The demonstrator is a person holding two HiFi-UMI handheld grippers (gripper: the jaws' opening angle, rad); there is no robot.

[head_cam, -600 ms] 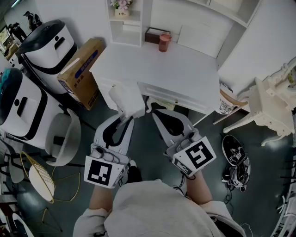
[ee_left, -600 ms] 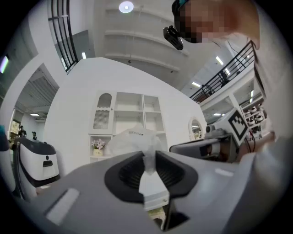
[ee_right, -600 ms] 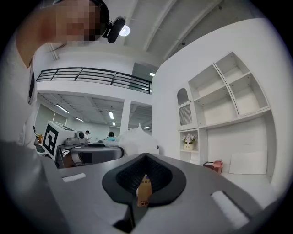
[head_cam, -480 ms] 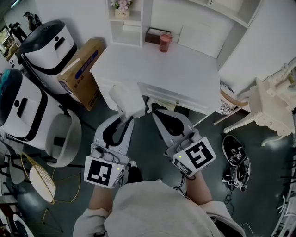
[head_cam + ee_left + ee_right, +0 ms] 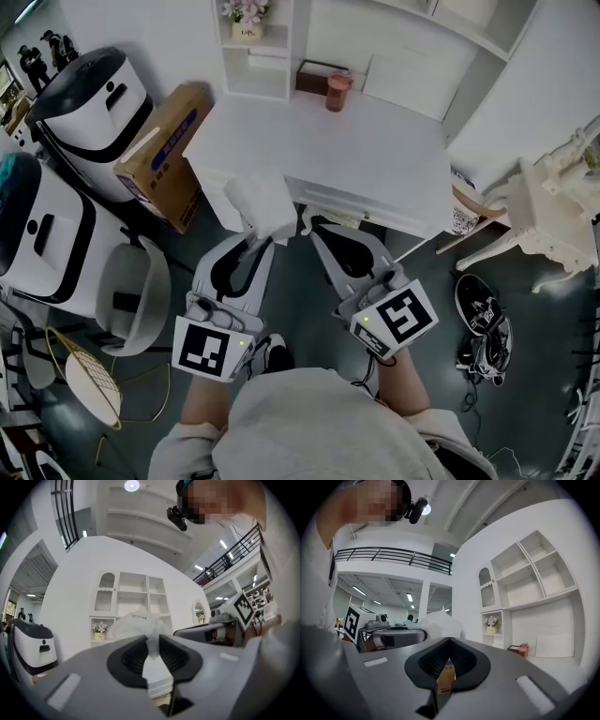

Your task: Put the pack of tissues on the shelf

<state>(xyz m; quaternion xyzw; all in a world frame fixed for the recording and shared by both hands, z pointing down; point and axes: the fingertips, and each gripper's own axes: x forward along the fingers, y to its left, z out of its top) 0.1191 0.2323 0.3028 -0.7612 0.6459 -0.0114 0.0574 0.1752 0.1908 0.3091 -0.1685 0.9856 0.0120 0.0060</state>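
Observation:
A white pack of tissues (image 5: 261, 208) in soft plastic wrap is held up in front of the desk. My left gripper (image 5: 255, 240) is shut on its near end. In the left gripper view, the crumpled wrap (image 5: 139, 623) is pinched where the jaws meet at the left gripper (image 5: 153, 645). My right gripper (image 5: 313, 228) sits just to the right of the pack, shut and holding nothing. The right gripper (image 5: 449, 642) sees the pack (image 5: 439, 622) on its left. The white shelf unit (image 5: 258, 52) stands at the desk's back left, seen ahead as the shelf (image 5: 132, 606) and to the right as the shelf (image 5: 520, 585).
A white desk (image 5: 319, 141) carries a red cup (image 5: 337, 90) and a brown box (image 5: 314, 73). A cardboard box (image 5: 159, 150) and two white machines (image 5: 89, 98) stand on the left. A round chair (image 5: 131, 286) is lower left. A white chair (image 5: 544, 220) and shoes (image 5: 483, 323) are on the right.
The view has shifted slightly toward the desk. Both grippers and the held pack keep nearly the same place and grip.

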